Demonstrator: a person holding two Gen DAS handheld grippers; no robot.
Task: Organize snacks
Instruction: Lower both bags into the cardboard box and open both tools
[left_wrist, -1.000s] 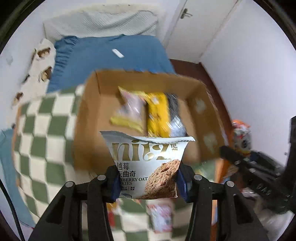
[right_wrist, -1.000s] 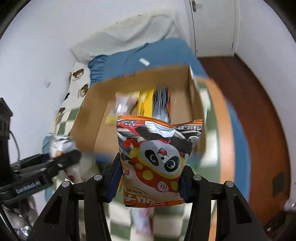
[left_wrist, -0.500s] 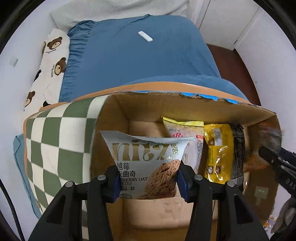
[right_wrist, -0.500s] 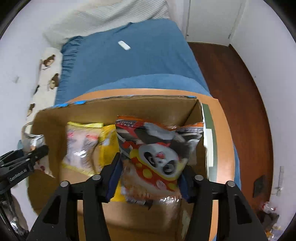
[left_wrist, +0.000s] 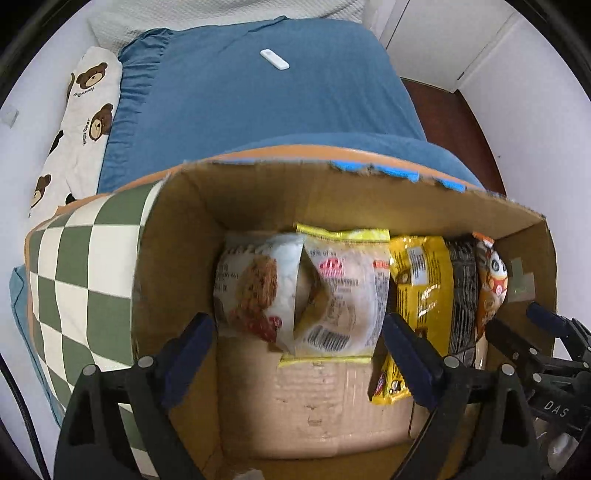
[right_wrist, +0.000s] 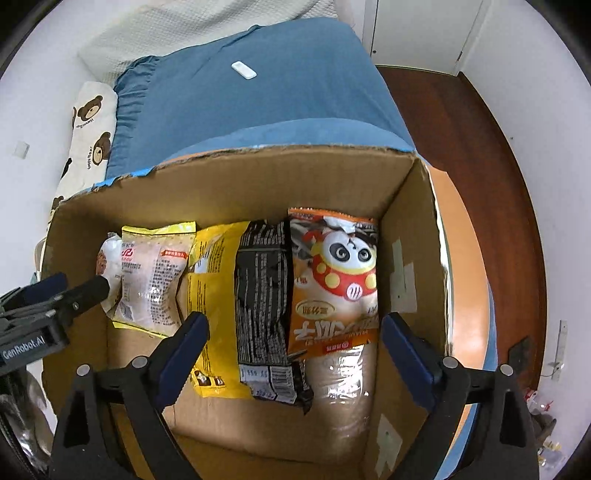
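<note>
The cardboard box (right_wrist: 229, 192) holds five snack packets in a row along its far wall. From your left to your right, these are the cookie packet (left_wrist: 258, 288), the yellow-edged white packet (left_wrist: 340, 291), the yellow packet (right_wrist: 214, 295), the black packet (right_wrist: 264, 288) and the panda packet (right_wrist: 332, 280). The cookie packet leans against the yellow-edged white packet. The black packet overlaps the yellow packet, and the panda packet lies beside the box's right wall.

Your left claw (left_wrist: 295, 354) is released, with nothing between its blue-padded fingers (left_wrist: 188, 350). It hangs over the box's near left part, facing the cookie packet. Your right claw (right_wrist: 295, 354) is also released and empty. It hangs over the right part, facing the black packet and the panda packet.

The box sits at the far edge of the desk, on a green-and-white checked cloth (left_wrist: 85, 273). Beyond it lies a bed with a blue sheet (right_wrist: 258, 107), a small white device (right_wrist: 243, 70) and a bear-print pillow (left_wrist: 81, 122).
</note>
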